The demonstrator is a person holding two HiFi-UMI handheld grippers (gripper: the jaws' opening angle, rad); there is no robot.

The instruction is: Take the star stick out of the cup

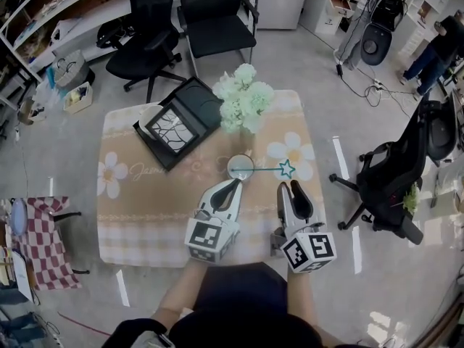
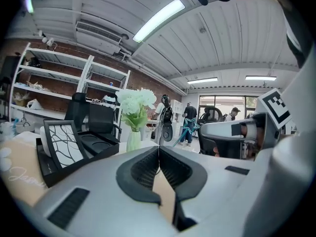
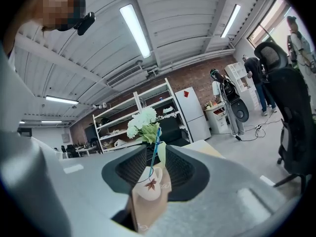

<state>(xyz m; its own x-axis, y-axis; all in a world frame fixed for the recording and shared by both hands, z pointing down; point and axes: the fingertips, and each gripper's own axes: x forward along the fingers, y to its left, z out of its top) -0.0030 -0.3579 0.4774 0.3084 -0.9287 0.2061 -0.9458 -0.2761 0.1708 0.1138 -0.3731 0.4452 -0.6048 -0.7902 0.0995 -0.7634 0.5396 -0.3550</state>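
Observation:
A white cup [image 1: 241, 167] with a leaf print stands near the middle of the beige table [image 1: 138, 216]. The teal star stick [image 1: 270, 170] leans out of the cup to the right, and its star [image 1: 287, 168] hangs past the rim. My left gripper [image 1: 236, 183] is shut and empty, its tip just in front of the cup. My right gripper [image 1: 288, 186] sits just short of the star with its jaws open and nothing between them. In the right gripper view the cup [image 3: 147, 185] and stick [image 3: 154, 157] show through the gap, farther off.
A vase of white flowers [image 1: 245, 100] stands behind the cup. A black tray with a patterned panel [image 1: 177, 125] lies at the back left. Office chairs [image 1: 214, 20] [image 1: 395, 176] stand beyond and right of the table. A checked cloth [image 1: 40, 238] lies on the floor at left.

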